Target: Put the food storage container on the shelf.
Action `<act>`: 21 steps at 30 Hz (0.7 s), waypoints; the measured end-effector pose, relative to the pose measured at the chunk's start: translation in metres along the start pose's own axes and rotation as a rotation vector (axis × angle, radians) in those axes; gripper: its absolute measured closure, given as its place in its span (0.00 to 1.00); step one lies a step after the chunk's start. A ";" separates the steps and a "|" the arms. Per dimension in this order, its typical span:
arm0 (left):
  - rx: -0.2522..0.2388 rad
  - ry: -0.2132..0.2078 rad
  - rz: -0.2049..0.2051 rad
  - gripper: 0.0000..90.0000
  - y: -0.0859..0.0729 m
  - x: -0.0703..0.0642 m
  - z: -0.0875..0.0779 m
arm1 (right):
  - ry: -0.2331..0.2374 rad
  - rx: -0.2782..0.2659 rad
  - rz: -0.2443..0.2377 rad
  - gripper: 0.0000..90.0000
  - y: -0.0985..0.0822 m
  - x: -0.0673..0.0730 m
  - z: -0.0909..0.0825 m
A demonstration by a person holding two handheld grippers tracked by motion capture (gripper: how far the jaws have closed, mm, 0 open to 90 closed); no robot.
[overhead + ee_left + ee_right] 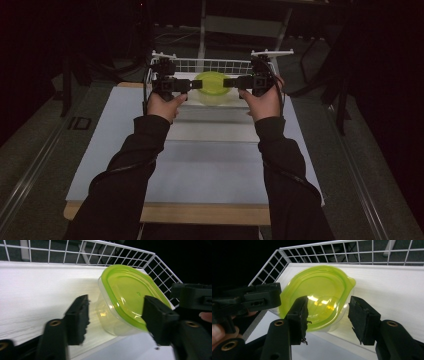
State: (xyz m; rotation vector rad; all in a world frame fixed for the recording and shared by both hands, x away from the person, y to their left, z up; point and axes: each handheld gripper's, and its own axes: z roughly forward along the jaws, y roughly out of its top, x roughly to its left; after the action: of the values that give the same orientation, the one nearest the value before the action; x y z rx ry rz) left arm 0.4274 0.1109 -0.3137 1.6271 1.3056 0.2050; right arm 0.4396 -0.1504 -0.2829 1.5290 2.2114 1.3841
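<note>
A clear plastic container with a lime-green lid (210, 86) sits on the white floor of a wire basket (210, 65) at the far end of the table. My left gripper (197, 85) points at it from the left and my right gripper (227, 83) from the right, tips facing each other. In the left gripper view the jaws of the left gripper (116, 302) stand apart around the container's near edge (125, 295), pads not pressing. In the right gripper view the right gripper (329, 302) is open too, with the lid (317, 290) just beyond its pads.
The basket's white wire walls (100, 252) rise behind and beside the container. A pale board (200, 160) covers the table toward the person, whose black-sleeved forearms reach over it. Dark floor surrounds the table.
</note>
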 end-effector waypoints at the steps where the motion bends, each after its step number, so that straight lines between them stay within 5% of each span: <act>1: -0.024 -0.014 -0.003 0.39 -0.002 0.001 -0.007 | 0.004 0.000 -0.011 0.55 -0.002 0.002 -0.002; 5: -0.062 -0.068 -0.001 0.33 -0.007 0.003 -0.019 | 0.016 -0.004 -0.044 0.58 -0.013 0.006 -0.007; 11: -0.088 -0.152 0.092 0.27 -0.031 0.004 -0.036 | 0.038 0.004 -0.077 0.59 -0.033 0.011 -0.004; 18: -0.071 -0.175 0.168 0.19 -0.060 0.006 -0.037 | 0.058 0.048 -0.154 0.62 -0.054 0.016 0.008; 21: -0.126 -0.168 0.248 0.16 -0.085 0.006 -0.038 | 0.054 0.055 -0.188 0.74 -0.061 0.017 0.014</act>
State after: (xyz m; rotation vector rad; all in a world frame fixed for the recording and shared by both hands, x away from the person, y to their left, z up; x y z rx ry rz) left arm 0.3508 0.1311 -0.3629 1.6576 0.9448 0.2881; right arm 0.3969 -0.1332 -0.3288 1.2743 2.3738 1.3337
